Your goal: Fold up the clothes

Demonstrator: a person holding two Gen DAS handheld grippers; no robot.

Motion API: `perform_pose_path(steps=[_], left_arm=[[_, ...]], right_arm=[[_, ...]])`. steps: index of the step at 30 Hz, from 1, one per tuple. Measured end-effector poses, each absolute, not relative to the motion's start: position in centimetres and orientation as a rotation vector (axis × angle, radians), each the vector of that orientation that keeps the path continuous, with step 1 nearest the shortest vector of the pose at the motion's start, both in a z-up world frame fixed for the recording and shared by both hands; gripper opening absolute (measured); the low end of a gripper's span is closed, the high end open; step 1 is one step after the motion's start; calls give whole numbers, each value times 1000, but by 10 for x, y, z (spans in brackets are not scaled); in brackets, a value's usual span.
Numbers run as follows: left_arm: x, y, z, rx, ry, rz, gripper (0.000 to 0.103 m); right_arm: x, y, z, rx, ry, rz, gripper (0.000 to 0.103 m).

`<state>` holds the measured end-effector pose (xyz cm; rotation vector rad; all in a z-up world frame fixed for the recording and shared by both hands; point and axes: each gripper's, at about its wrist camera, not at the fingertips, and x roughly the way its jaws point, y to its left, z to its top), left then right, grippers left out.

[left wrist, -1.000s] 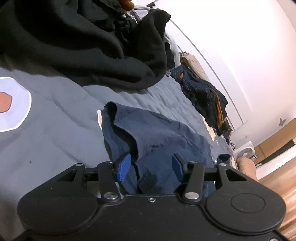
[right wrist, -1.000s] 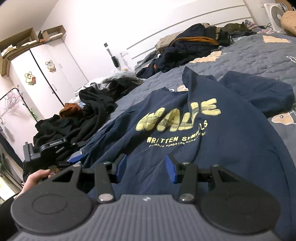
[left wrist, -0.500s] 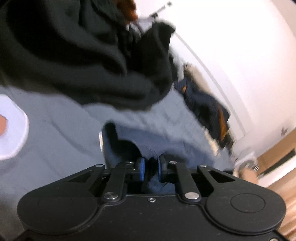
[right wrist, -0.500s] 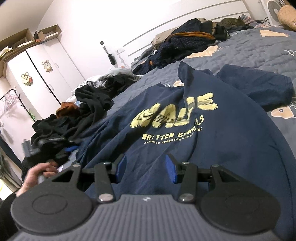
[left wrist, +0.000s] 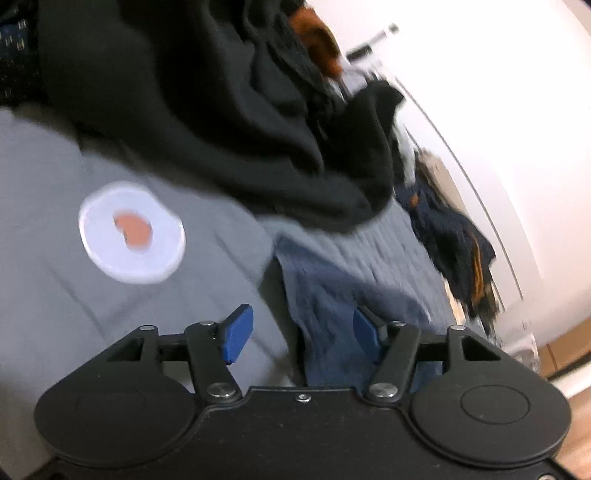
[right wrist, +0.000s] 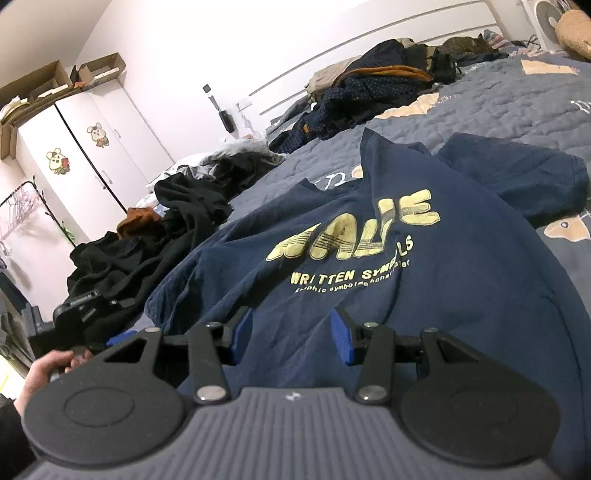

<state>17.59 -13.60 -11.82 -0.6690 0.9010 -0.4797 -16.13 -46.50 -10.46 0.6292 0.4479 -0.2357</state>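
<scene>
Only one navy T-shirt (right wrist: 388, 266), unfolded.

a white wardrobe (right wrist: 92, 155) with mouse stickers, cardboard boxes (right wrist: 55, 79) on top; a fan (right wrist: 546, 18) beyond the grey bed (right wrist: 498, 99).

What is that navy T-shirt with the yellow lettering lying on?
The navy T-shirt lies spread on a grey quilted bedspread, which shows bare past its collar and sleeve. A cartoon patch peeks out beside the sleeve. Whatever lies directly beneath the shirt is covered.
</scene>
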Motion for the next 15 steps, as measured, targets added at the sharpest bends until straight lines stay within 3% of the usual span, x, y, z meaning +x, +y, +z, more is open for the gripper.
perform_pose_path(steps=[9, 10, 11, 12, 13, 15], left_arm=[[174, -183, -143, -598, 982, -579, 57], [174, -184, -143, -595, 975, -582, 48], [176, -185, -143, -589, 976, -582, 29], [178, -185, -143, -573, 981, -578, 20], [181, -184, -144, -552, 984, -572, 13], [184, -179, -139, -539, 988, -559, 11]], right_arm=[[-162, -463, -103, 627, 450, -233, 46], [-162, -463, -103, 630, 450, -235, 46], [-162, -464, -103, 633, 450, -236, 46], [-162, -464, -103, 635, 450, -237, 46], [-162, -465, -103, 635, 451, -239, 46], [-162, -466, -103, 638, 455, -242, 46]])
